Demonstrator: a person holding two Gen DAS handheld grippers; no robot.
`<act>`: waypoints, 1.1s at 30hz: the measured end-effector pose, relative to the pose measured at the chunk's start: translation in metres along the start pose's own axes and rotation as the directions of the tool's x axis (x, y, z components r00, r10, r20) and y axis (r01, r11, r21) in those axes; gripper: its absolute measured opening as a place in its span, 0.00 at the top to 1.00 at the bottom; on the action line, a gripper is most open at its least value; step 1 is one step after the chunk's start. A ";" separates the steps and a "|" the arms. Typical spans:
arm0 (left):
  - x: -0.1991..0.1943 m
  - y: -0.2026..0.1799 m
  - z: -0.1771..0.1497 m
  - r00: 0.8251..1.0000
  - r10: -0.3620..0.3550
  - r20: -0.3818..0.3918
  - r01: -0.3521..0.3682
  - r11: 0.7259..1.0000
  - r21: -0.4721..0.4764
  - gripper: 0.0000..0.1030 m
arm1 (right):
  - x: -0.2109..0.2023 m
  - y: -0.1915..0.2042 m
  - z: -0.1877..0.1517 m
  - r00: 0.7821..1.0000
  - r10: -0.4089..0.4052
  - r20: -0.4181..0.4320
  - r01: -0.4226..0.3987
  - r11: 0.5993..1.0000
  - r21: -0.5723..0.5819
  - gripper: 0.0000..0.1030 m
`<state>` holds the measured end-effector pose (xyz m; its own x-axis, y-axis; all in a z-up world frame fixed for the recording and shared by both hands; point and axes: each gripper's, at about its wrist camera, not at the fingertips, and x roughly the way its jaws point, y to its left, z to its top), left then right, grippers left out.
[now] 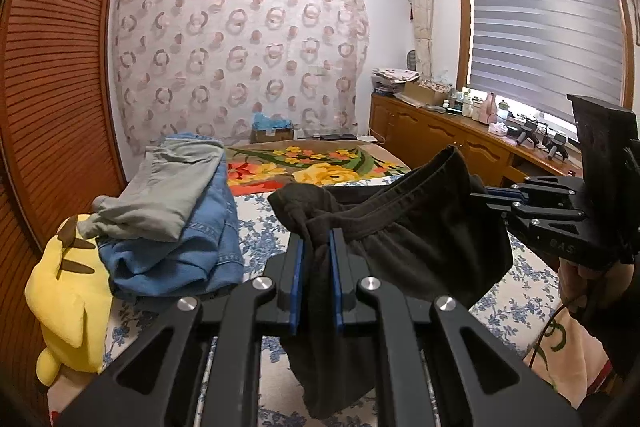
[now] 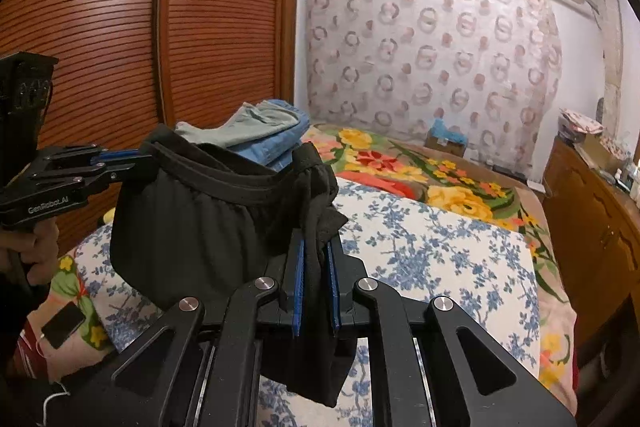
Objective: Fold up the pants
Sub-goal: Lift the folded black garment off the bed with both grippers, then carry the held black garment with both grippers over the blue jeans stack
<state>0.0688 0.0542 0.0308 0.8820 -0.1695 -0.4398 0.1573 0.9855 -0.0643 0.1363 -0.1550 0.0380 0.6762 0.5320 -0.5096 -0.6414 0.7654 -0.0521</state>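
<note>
Left gripper (image 1: pixel 318 247) and right gripper (image 2: pixel 316 259) each clamp the black pants (image 1: pixel 420 239) waistband above the bed (image 2: pixel 432 247).

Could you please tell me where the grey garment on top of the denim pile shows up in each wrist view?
Left wrist: grey garment lies left of centre on the jeans.
Right wrist: it peeks above the black pants.
Shared landmark: circle-patterned curtain.
</note>
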 end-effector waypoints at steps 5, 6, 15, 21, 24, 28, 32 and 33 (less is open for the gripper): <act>0.004 0.017 -0.006 1.000 0.020 -0.010 -0.020 0.999 -0.030 0.91 | 0.018 0.007 0.005 1.000 0.019 -0.017 -0.020 1.000 -0.019 0.93; 0.005 0.019 -0.007 1.000 0.025 -0.012 -0.025 0.999 -0.035 0.91 | 0.023 0.009 0.006 0.999 0.025 -0.020 -0.026 0.999 -0.023 0.93; 0.012 0.041 -0.002 0.998 0.060 -0.013 -0.061 0.996 -0.061 0.91 | 0.056 0.012 0.021 0.997 0.061 -0.040 -0.064 0.996 -0.056 0.93; 0.015 0.059 0.014 0.996 0.089 0.007 -0.089 0.994 -0.064 0.91 | 0.074 0.012 0.045 0.997 0.073 -0.020 -0.075 0.994 -0.084 0.93; 0.018 0.065 0.025 0.994 0.110 0.026 -0.109 0.993 -0.050 0.91 | 0.083 0.011 0.061 0.997 0.080 -0.005 -0.080 0.992 -0.098 0.93; 0.024 0.079 0.042 0.991 0.124 0.051 -0.121 0.991 -0.059 0.91 | 0.100 0.006 0.088 0.995 0.098 0.010 -0.097 0.992 -0.084 0.93; 0.026 0.093 0.054 0.987 0.140 0.082 -0.134 0.988 -0.074 0.91 | 0.114 0.002 0.117 0.994 0.099 0.043 -0.095 0.991 -0.096 0.93; 0.027 0.098 0.056 0.986 0.142 0.086 -0.136 0.988 -0.078 0.91 | 0.118 0.002 0.123 0.994 0.099 0.050 -0.093 0.990 -0.102 0.93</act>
<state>0.1324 0.1453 0.0627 0.9305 -0.0281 -0.3653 0.0012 0.9973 -0.0736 0.2595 -0.0465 0.0836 0.6270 0.6223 -0.4685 -0.7352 0.6717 -0.0917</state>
